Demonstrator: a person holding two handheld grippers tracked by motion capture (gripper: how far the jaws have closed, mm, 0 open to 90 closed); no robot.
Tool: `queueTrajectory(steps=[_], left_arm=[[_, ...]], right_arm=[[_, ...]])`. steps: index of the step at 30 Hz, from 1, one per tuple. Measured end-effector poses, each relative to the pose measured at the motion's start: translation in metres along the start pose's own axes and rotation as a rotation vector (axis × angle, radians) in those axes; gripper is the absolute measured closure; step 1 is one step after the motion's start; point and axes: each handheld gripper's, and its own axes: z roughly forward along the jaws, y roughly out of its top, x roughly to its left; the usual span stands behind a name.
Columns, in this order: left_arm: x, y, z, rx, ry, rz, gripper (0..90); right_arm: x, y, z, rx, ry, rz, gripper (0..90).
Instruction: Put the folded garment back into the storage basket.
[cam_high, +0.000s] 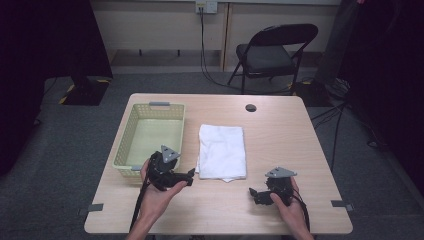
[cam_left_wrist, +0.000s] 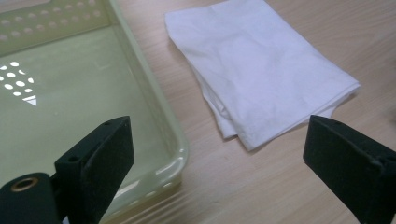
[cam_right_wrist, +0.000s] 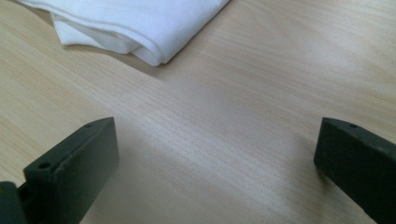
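Folded white cloth (cam_high: 222, 151) lies flat mid-table just beside the empty basket (cam_high: 150, 111), left gripper (cam_high: 190, 176) and right gripper (cam_high: 254, 192) both spread wide and empty, suggesting a pre-grasp stage; next move likely requires closing on a cloth edge.

Basket (cam_high: 150, 131) pale yellow-green, walls perforated. Cloth (cam_high: 222, 151) plain white. Table (cam_high: 280, 145) light wood grain. Chair (cam_high: 272, 50) black.

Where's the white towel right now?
In the high view the folded white towel lies mid-table, just right of the green basket, between the left gripper and right gripper.
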Motion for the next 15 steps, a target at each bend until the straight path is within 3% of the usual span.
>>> queueTrajectory(steps=[15], left_arm=[[-0.018,0.016,0.012,0.005,-0.038,0.031,7.5]], right_arm=[[0.0,0.0,0.0,0.0,0.0,0.0,0.0]])
